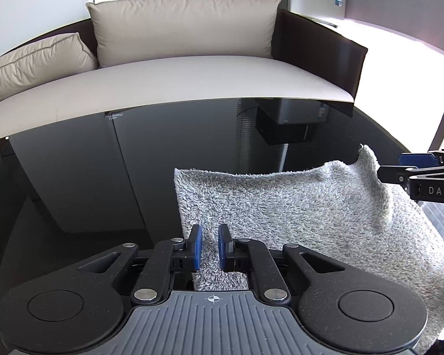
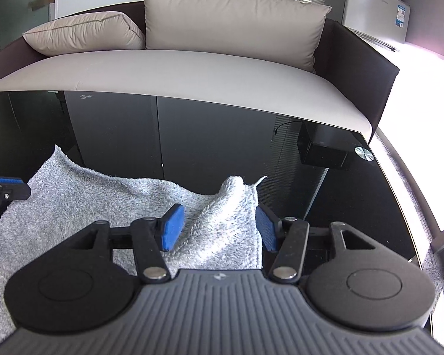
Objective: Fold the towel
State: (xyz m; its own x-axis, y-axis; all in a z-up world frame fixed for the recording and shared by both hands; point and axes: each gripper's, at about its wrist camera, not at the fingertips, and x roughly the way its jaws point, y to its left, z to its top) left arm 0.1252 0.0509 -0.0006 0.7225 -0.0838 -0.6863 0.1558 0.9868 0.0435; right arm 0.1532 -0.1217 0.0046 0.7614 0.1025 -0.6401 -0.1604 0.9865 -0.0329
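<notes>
A grey fluffy towel [image 1: 296, 201] lies on the black glass table [image 1: 88, 177], folded over, its far right corner standing up in a peak. My left gripper [image 1: 210, 247] sits at the towel's near left edge. Its blue pads stand a little apart with towel pile showing in the gap, not pinched. In the right wrist view the towel [image 2: 88, 201] spreads to the left, and a raised corner [image 2: 236, 186] stands between the wide-apart jaws of my right gripper [image 2: 219, 230], which is open. Its right pad is close beside the towel's edge. The left gripper [image 2: 3, 189] shows at the left border.
A beige sofa [image 1: 192, 80] with two cushions runs along the table's far edge. A grey fridge [image 2: 373, 9] stands at the back right. A black box [image 2: 322, 151] shows through the glass, and a metal disc [image 2: 364, 153] marks the table's right corner.
</notes>
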